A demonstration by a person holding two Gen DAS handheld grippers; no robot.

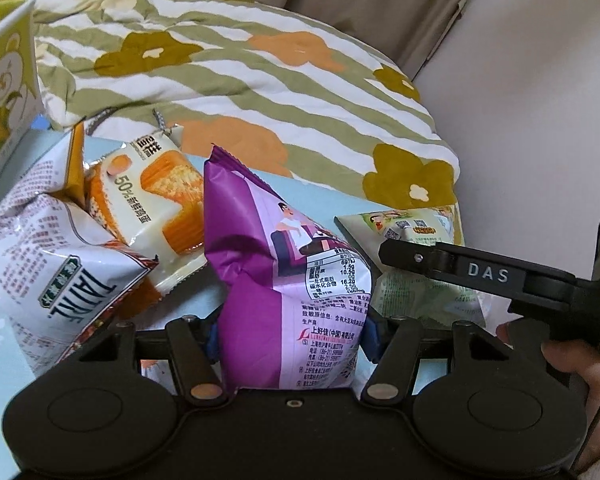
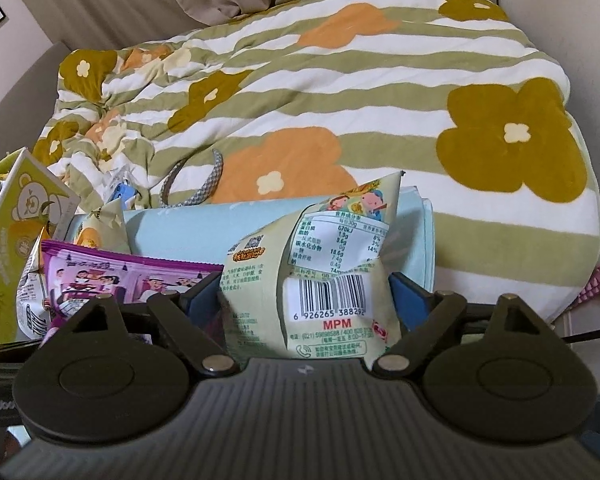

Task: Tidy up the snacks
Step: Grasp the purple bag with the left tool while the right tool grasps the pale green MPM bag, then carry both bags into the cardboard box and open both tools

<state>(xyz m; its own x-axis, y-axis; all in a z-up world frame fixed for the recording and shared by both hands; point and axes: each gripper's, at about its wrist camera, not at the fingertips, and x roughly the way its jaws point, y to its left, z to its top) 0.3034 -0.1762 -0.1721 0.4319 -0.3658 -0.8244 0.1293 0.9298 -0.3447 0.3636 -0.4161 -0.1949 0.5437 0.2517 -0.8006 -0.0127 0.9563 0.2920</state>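
Observation:
A purple snack bag (image 1: 284,280) stands on the light blue table (image 1: 328,204), and my left gripper (image 1: 290,332) is shut on its lower part, blue pads pressed into both sides. To its right lies a pale green snack bag (image 1: 412,232), with one black finger (image 1: 452,268) of the right gripper over it. In the right wrist view that green bag (image 2: 320,272) sits creased between the blue pads of my right gripper (image 2: 306,300), which is shut on it. The purple bag (image 2: 128,276) lies to its left.
A white TAIPEL bag (image 1: 60,264) and an egg-cake packet (image 1: 156,200) lie left of the purple bag. A green bear-print box (image 1: 4,92) stands at the far left. A striped flowered quilt (image 1: 236,68) bunches behind the table. A hand (image 1: 572,364) grips the right tool.

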